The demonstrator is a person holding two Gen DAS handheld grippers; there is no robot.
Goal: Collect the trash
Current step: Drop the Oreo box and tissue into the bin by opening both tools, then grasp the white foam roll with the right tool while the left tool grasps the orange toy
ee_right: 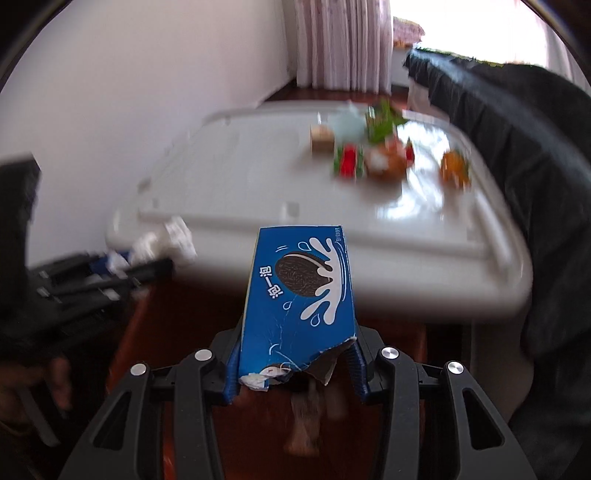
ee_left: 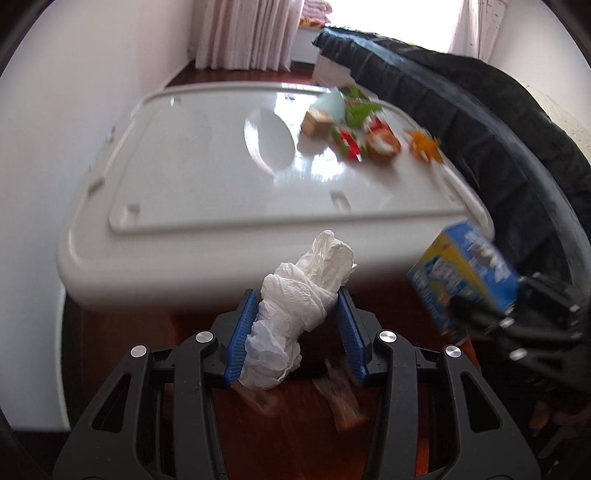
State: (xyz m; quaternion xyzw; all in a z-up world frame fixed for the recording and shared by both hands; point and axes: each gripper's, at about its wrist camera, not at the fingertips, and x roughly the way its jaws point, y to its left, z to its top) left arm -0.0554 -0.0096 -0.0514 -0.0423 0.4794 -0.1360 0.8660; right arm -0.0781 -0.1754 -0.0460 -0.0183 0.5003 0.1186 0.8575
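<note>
The left tool (ee_left: 295, 332) has its blue pads closed partway onto a crumpled white tissue wad (ee_left: 295, 306), which fills the gap between the pads and sticks out forward and slightly to the right past the tips. The right tool (ee_right: 293, 363) is likewise partly closed, gripping a blue cookie box (ee_right: 301, 295) by its torn lower end; the box stands up between the pads and leans away from the tool, its printed face with a dark sandwich cookie and a white splash turned toward the camera. Seen from the left tool, that same box (ee_left: 465, 269) and the dark frame of the other tool sit off to the right, blurred. Seen from the right tool, the tissue and the left tool (ee_right: 110, 273) are off to the left, also blurred. Ahead of both tools, beyond the held items, is a white bench (ee_left: 192, 177) with a raised rim and a glossy top. On its far right part lies a cluster of remaining trash: a small tan box (ee_left: 317, 123), green wrappers (ee_left: 360, 107), a red and green wrapper (ee_left: 349, 144), a brown and white round piece (ee_left: 382, 146), and an orange wrapper (ee_left: 424, 146). A black padded garment (ee_left: 480, 129) runs along the right side of the bench. Below both tools is a reddish-brown wooden floor (ee_left: 295, 435), and pink curtains (ee_left: 247, 33) hang at the far wall.
</note>
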